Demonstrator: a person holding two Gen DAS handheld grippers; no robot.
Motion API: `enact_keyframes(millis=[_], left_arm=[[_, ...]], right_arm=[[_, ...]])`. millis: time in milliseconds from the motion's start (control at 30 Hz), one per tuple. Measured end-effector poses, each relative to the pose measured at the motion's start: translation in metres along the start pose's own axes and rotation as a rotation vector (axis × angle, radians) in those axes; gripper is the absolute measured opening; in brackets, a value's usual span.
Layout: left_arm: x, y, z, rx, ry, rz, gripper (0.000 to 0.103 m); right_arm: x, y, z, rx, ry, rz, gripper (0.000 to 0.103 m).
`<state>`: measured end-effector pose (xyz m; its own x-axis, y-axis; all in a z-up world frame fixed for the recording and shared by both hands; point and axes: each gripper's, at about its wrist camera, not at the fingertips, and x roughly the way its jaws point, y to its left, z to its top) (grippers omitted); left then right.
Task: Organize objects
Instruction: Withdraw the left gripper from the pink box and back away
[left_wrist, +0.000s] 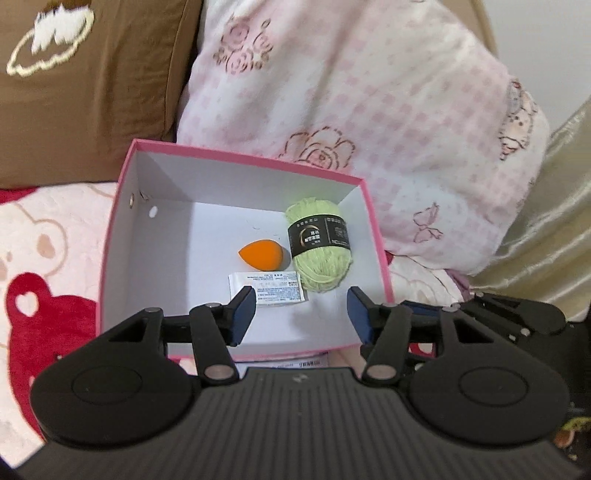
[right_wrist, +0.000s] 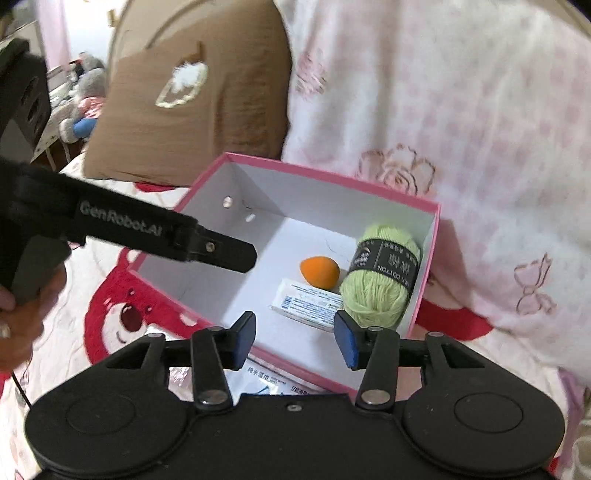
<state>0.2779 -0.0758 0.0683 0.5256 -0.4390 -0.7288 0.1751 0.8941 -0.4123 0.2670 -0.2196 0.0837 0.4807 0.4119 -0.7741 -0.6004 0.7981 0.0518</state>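
The left claw (left_wrist: 301, 314) is released, its blue-padded fingers spread wide with nothing between them, hanging over the near edge of the pink box (left_wrist: 236, 157) at the lower middle of the left wrist view. The right claw (right_wrist: 295, 339) is released too, jaws apart and empty, at the near rim of the same box in the lower middle of its frame.

Inside the box, toward the right side, lie three things: a green yarn skein (left_wrist: 319, 245) with a black label against the right wall, an orange sponge egg (left_wrist: 259, 256) just left of it, and a white packet (left_wrist: 269, 290) in front of both. In the right wrist view the left claw's body reaches in from the left edge over the box's left wall.

The box sits on a bear-print blanket (left_wrist: 40, 258), with a brown pillow (left_wrist: 92, 92) at upper left and a pink floral quilt (left_wrist: 369, 92) at upper right.
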Motion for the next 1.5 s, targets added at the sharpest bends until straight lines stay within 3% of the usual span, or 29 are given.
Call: enact_keyframes(millis=[200,500,600,667,800,967,1200,1500], left_arm=[[-0.029,-0.018,-0.005,0.085,0.015,0.037,0.055],[-0.069,-0.036,-0.024,0.132,0.023,0.047,0.061],[-0.078,-0.041,-0.031,0.169,0.044,0.044,0.067],[-0.084,-0.041,-0.036,0.180,0.046,0.050,0.074],[-0.095,-0.038,-0.044,0.180,0.053,0.050,0.080],[-0.110,-0.034,-0.054,0.172,0.039,0.051,0.095],[-0.119,-0.027,-0.063,0.141,0.057,0.075,0.100],[-0.124,-0.032,-0.080,0.132,0.106,0.033,0.102]], right_arm=[[-0.024,0.006,-0.009,-0.014,-0.016,-0.001,0.053],[-0.065,0.020,-0.019,-0.045,-0.024,-0.015,0.062],[-0.077,0.025,-0.024,-0.048,-0.029,-0.020,0.073],[-0.082,0.029,-0.025,-0.041,-0.032,-0.047,0.088],[-0.087,0.035,-0.030,-0.028,-0.034,-0.060,0.089],[-0.097,0.041,-0.037,-0.025,-0.023,-0.061,0.092],[-0.114,0.045,-0.043,-0.021,-0.017,-0.077,0.094],[-0.129,0.051,-0.048,-0.006,0.003,-0.066,0.095]])
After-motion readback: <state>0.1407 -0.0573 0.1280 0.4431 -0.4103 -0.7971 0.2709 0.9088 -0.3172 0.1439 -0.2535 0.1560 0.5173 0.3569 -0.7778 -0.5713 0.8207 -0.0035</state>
